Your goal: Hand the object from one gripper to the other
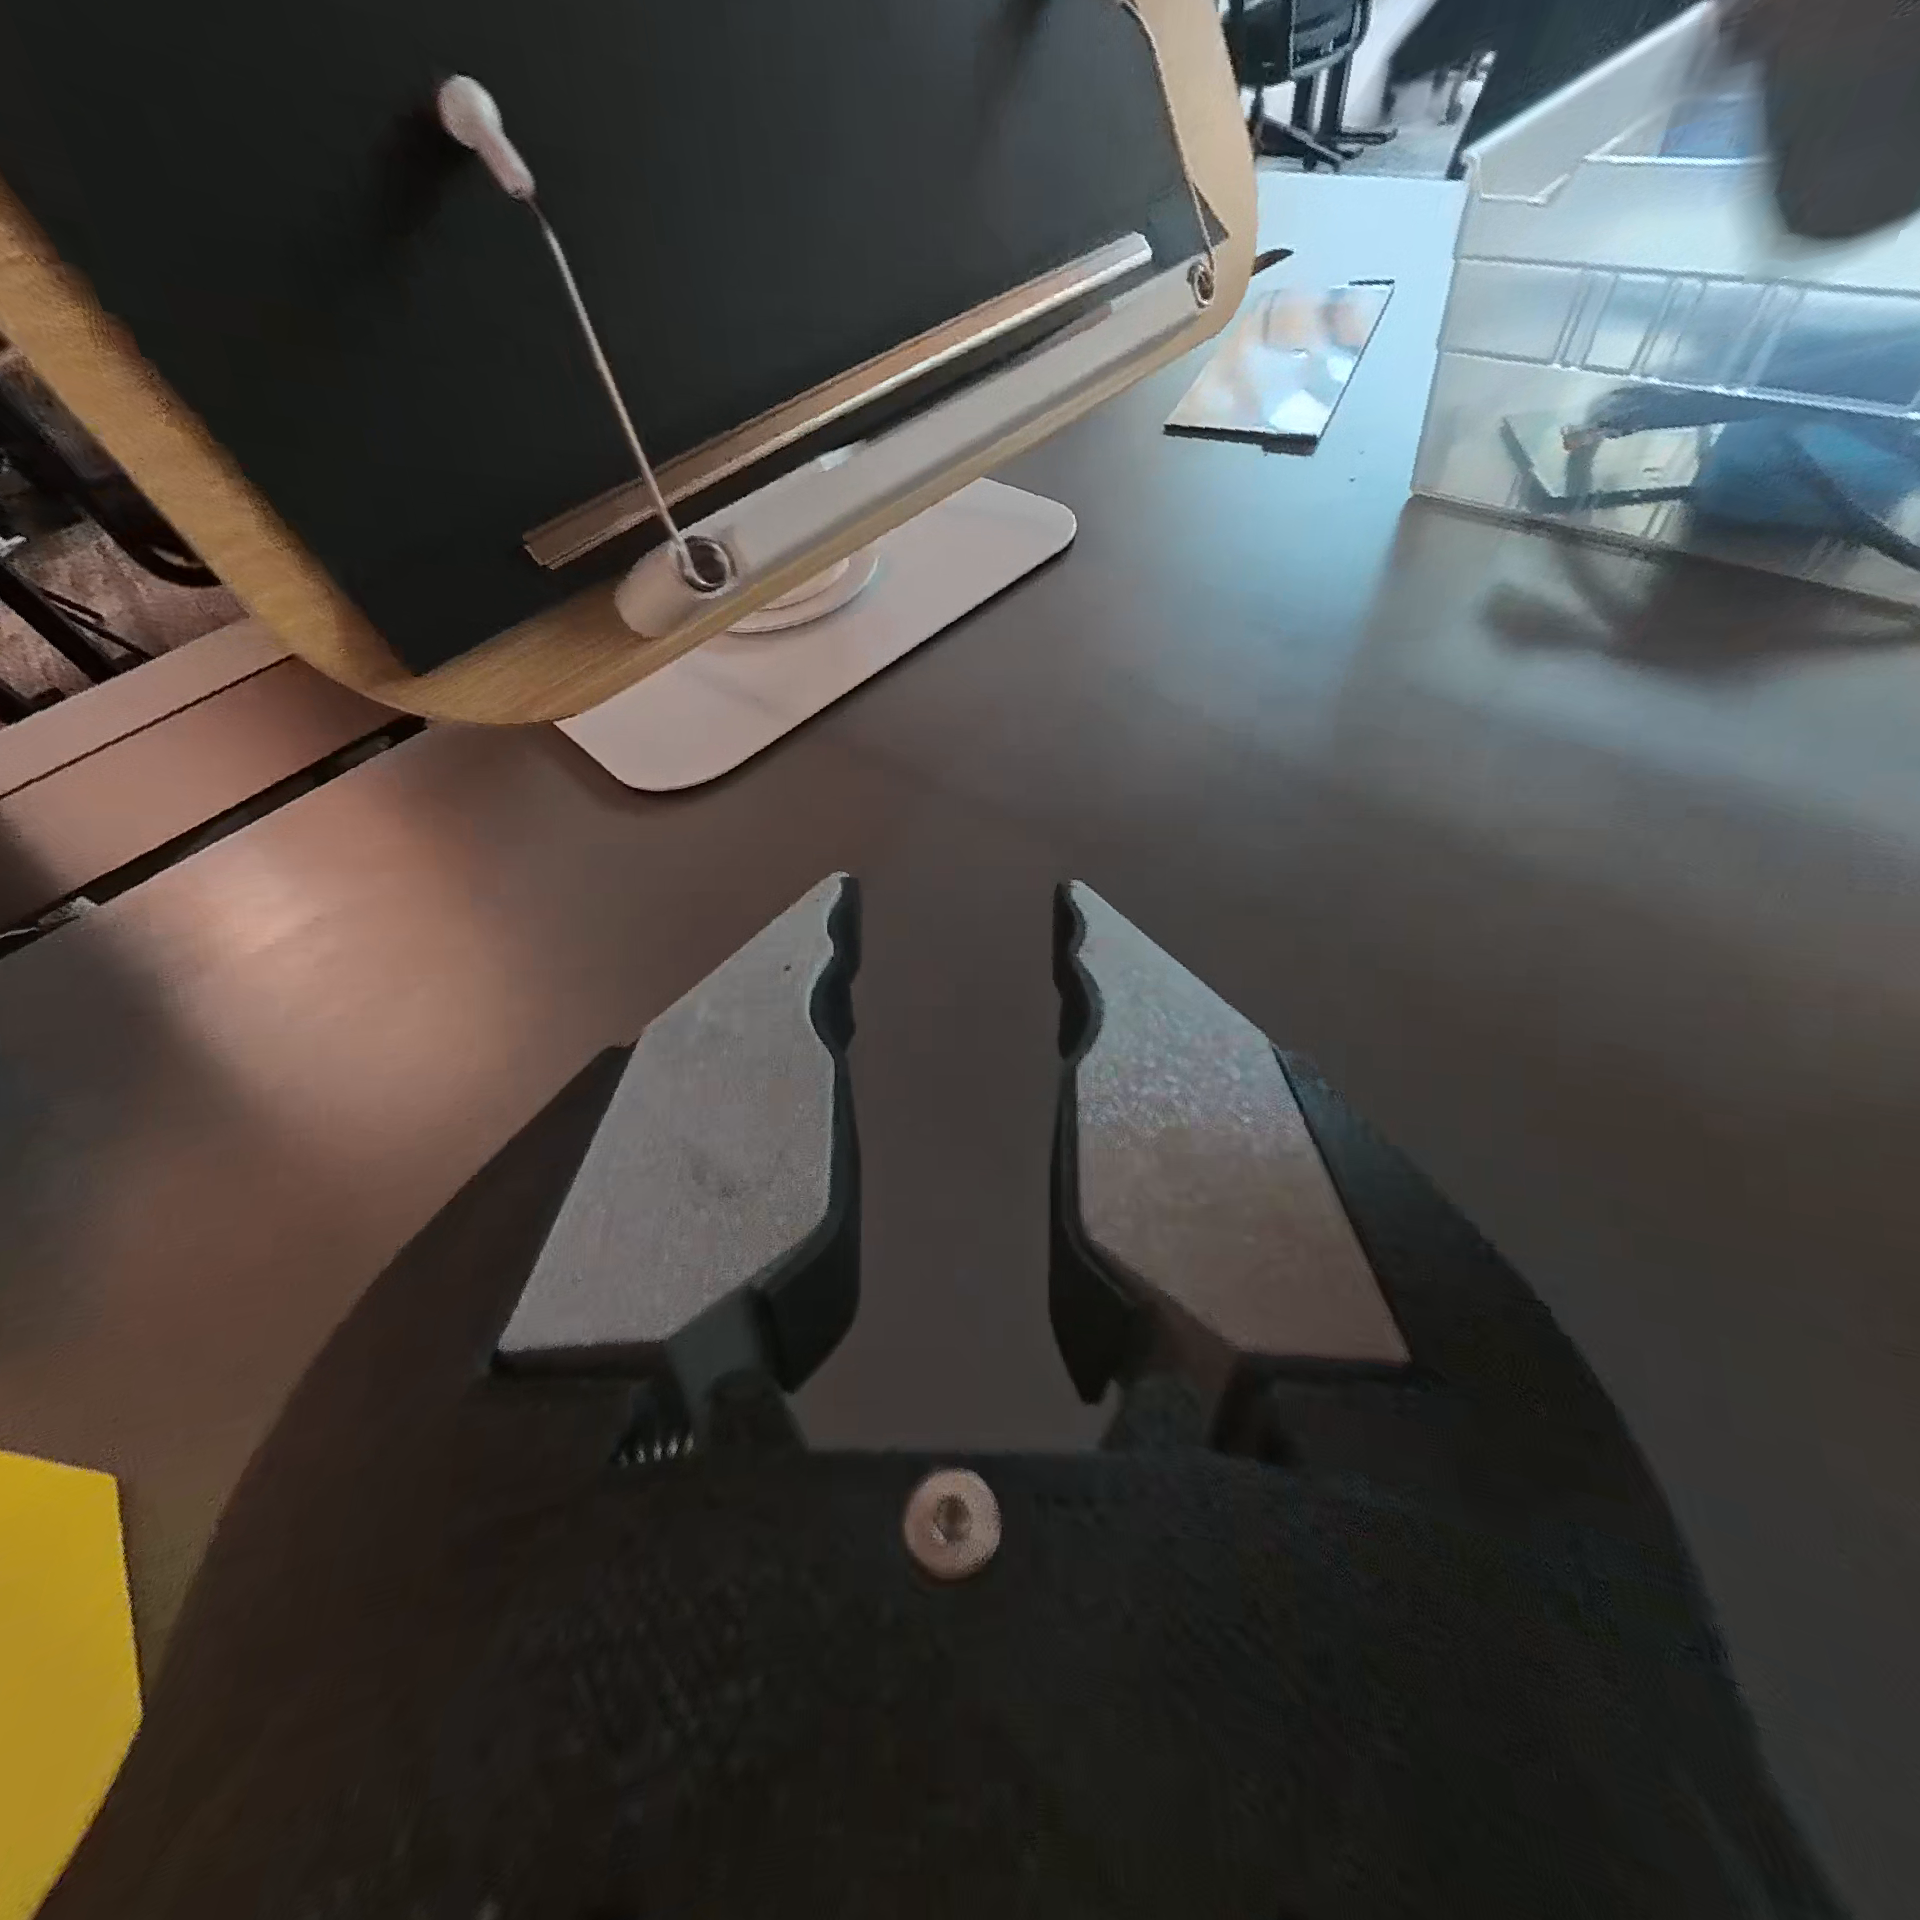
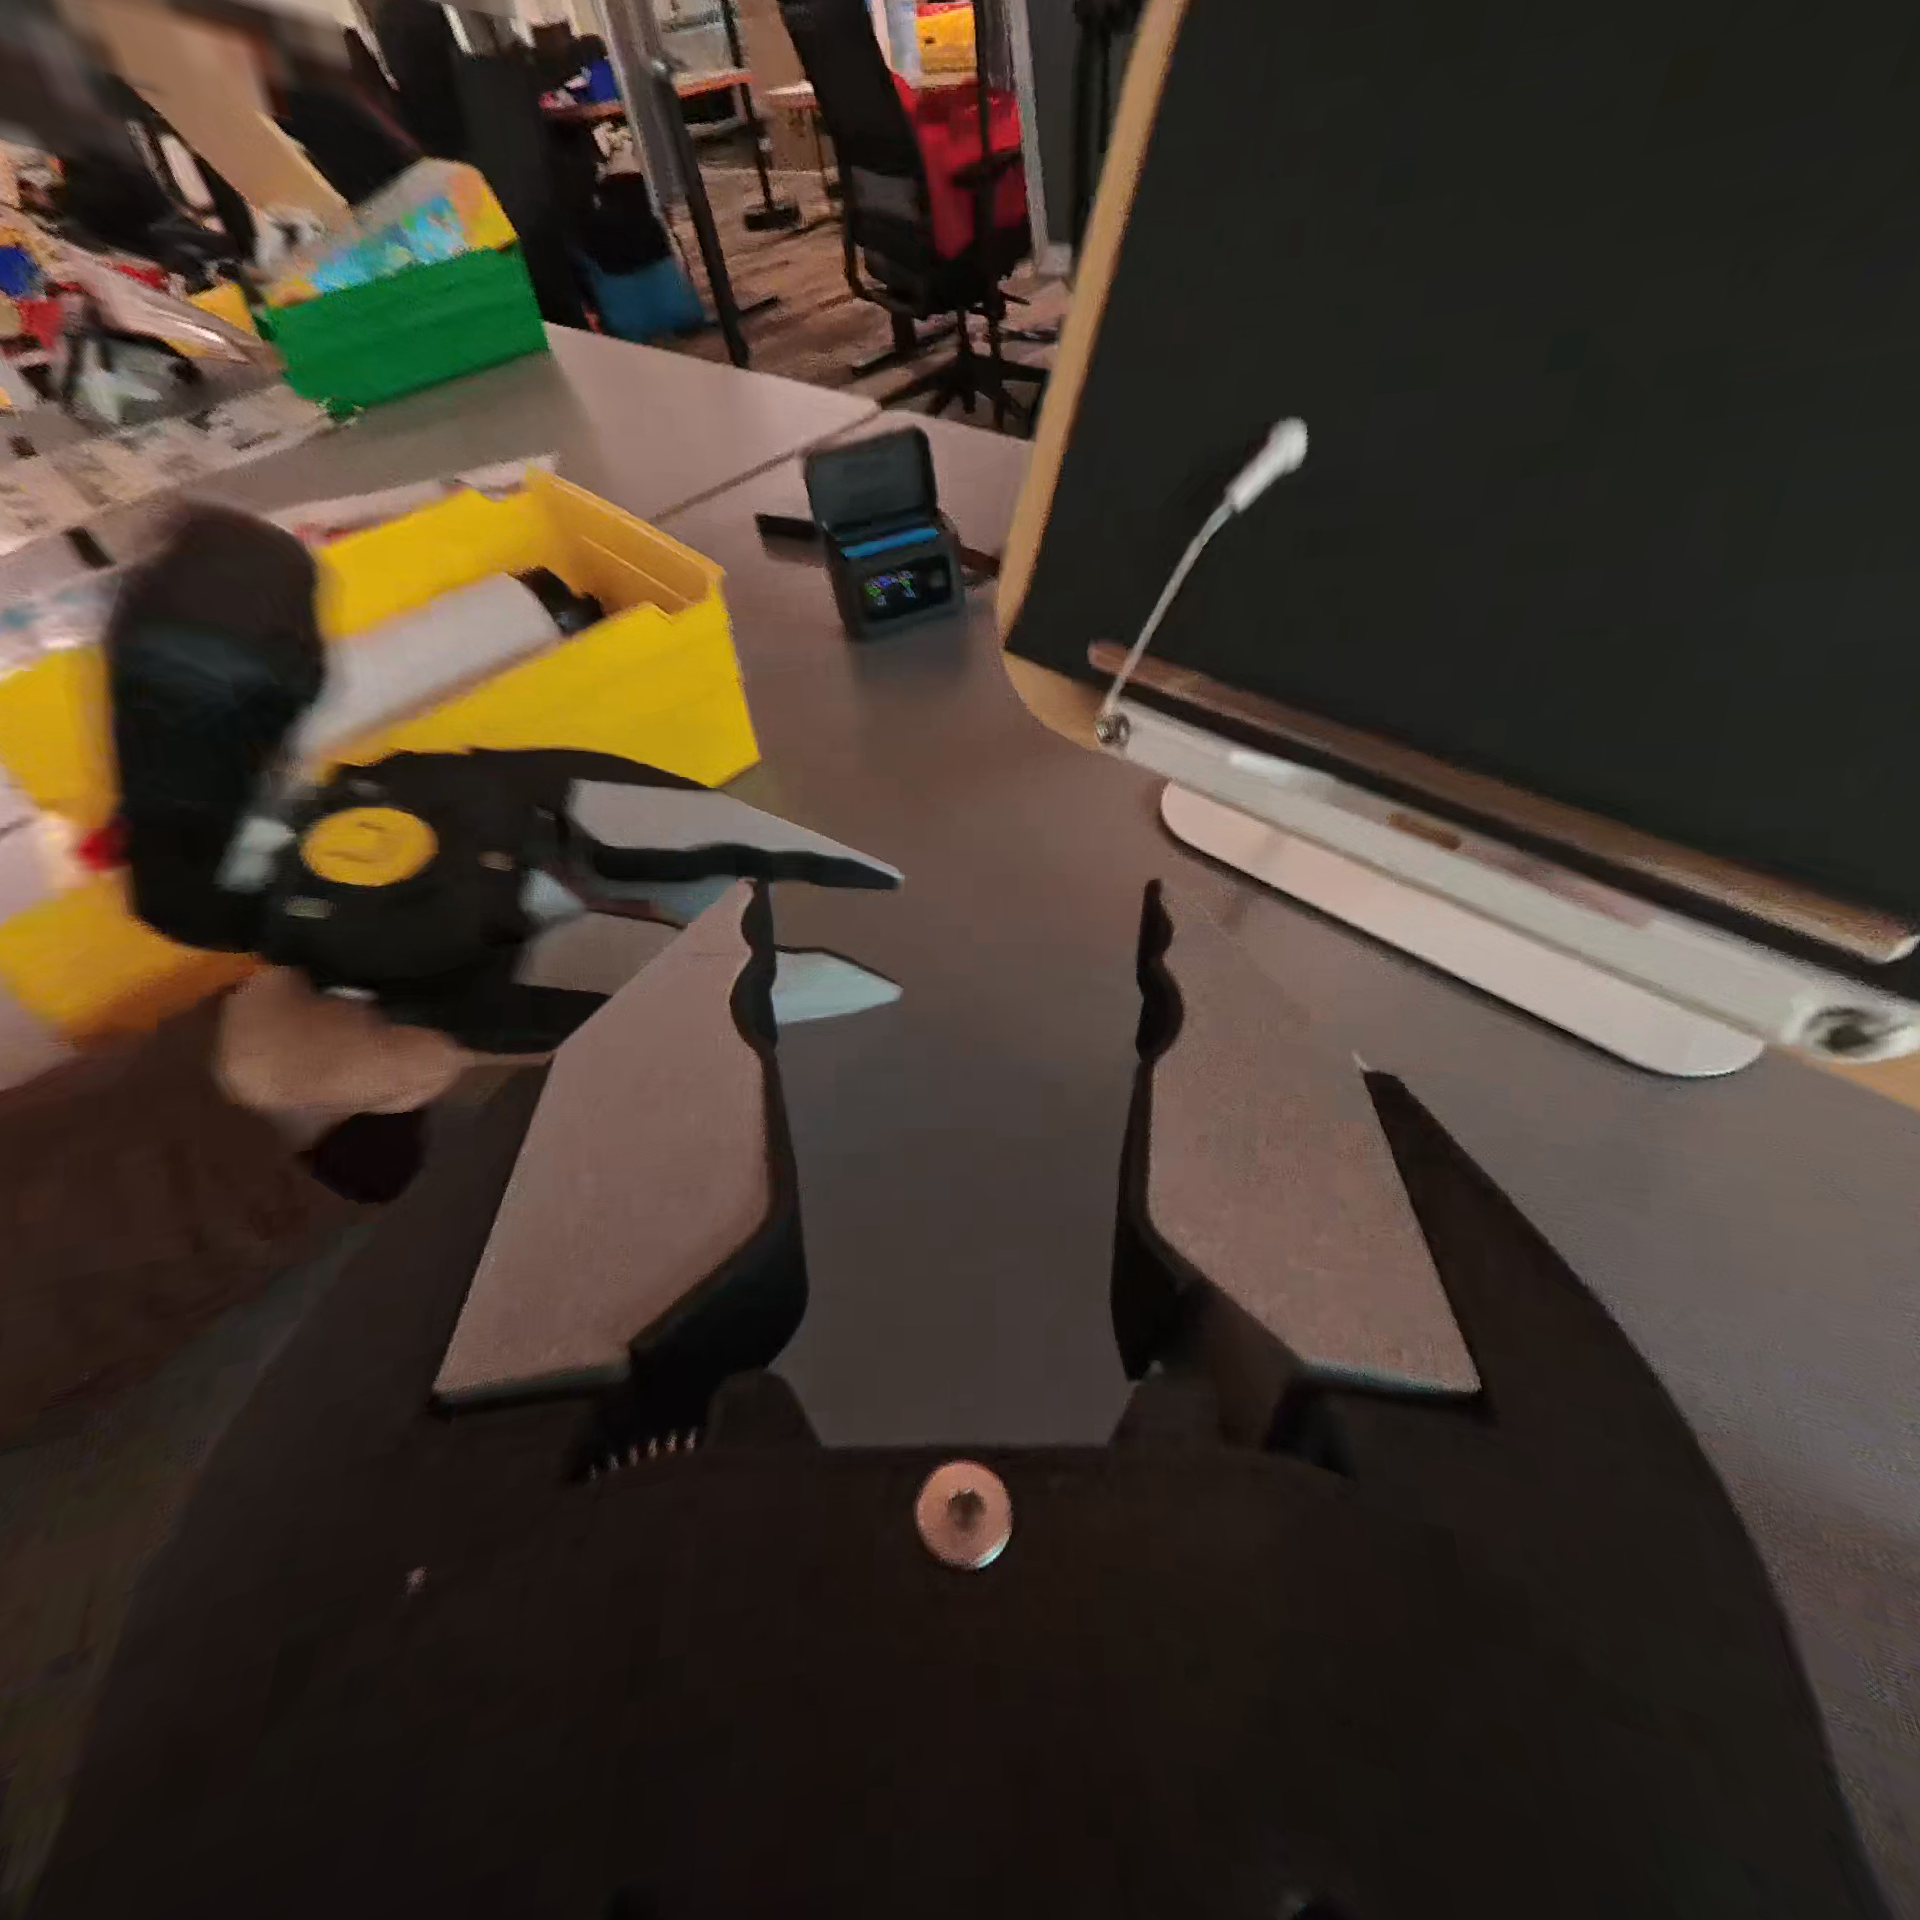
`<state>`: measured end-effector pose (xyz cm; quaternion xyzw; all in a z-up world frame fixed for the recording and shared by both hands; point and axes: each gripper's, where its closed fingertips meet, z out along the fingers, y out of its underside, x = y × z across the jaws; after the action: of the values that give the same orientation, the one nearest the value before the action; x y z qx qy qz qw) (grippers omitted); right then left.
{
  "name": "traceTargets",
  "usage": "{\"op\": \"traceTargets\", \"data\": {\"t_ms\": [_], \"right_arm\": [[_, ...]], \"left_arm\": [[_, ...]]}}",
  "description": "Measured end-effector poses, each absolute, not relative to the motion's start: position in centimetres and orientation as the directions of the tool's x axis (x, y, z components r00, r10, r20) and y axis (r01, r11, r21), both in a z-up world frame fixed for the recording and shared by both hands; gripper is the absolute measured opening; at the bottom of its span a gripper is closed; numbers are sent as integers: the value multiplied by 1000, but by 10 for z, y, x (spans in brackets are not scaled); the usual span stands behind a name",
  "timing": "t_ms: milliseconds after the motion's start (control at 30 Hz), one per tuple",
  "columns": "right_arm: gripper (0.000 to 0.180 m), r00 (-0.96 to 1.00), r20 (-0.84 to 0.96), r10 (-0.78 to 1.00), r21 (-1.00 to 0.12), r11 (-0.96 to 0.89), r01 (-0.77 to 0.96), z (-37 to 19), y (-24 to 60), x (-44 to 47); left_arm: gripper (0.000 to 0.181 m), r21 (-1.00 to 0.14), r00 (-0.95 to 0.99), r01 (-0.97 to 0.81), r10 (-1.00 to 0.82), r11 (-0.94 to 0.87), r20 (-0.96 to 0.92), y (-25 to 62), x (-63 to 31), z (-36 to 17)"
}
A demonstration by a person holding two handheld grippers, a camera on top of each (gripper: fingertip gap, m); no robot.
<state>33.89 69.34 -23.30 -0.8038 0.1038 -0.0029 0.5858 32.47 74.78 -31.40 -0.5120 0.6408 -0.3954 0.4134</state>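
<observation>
My left gripper (image 1: 956,904) is open and empty above the dark table (image 1: 1247,831). My right gripper (image 2: 951,904) is open and empty too. In the right wrist view the left gripper (image 2: 899,935) shows at the left, held by a hand, open, its fingertips just left of my right gripper's left finger (image 2: 665,1143). Neither gripper holds anything. A black board in a wooden frame (image 1: 623,260) stands on a white base (image 1: 831,665) ahead. A thin metal rod with a white tip (image 1: 603,343) leans against it. The board (image 2: 1558,416) also shows at the right in the right wrist view.
A clear plastic bin (image 1: 1662,343) stands at the far right, with a flat glossy card (image 1: 1278,353) beside it. A yellow bin (image 2: 582,665) with items sits behind the left gripper. A small black device with a screen (image 2: 894,561), a green bin (image 2: 405,332) and an office chair (image 2: 935,208) lie farther back. From either gripper's tips it is about 20 cm to the white base (image 1: 831,665). Seen from the right wrist view (image 2: 1341,883) as well.
</observation>
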Motion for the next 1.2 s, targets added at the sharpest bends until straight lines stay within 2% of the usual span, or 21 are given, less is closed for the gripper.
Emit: {"op": "traceTargets", "data": {"t_ms": [167, 367, 433, 533, 633, 733, 833, 900, 1033, 1200], "right_arm": [[72, 964, -100, -247, -915, -358, -186, -309, 717, 373], [68, 967, -58, -248, -928, -343, -144, -311, 713, 381], [68, 965, -22, -263, -918, -377, -124, -321, 712, 385], [70, 967, -2, -254, -891, -438, -117, -334, 711, 385], [67, 970, -20, -243, -899, -420, -124, -332, 710, 385], [67, 973, -28, -230, -888, -440, -129, -335, 711, 383], [66, 973, -8, -230, -888, -446, -113, -336, 711, 383], [65, 973, -3, -231, -890, -443, -108, -335, 711, 382], [66, 970, -13, -241, -889, -442, -122, -335, 711, 384], [65, 970, -3, -242, -891, -439, -112, -334, 710, 379]], "left_arm": [[37, -941, -99, -312, -989, 135, -109, 755, 323, -305], [43, -946, -117, -264, -980, 187, -161, 744, 318, -289], [46, -954, -113, -196, -972, 226, -207, 737, 313, -272], [45, -977, -140, -132, -979, 166, -147, 719, 295, -250], [47, -979, -177, -99, -972, 177, -158, 700, 263, -220], [41, -970, -137, -90, -967, 226, -213, 714, 224, -182], [37, -960, -30, -143, -971, 241, -239, 766, 188, -156], [39, -946, 37, -244, -973, 212, -228, 811, 171, -163], [39, -868, 174, -484, -960, 110, -218, 901, 156, -218], [41, -723, 202, -686, -976, -83, -81, 938, 162, -299]]}}
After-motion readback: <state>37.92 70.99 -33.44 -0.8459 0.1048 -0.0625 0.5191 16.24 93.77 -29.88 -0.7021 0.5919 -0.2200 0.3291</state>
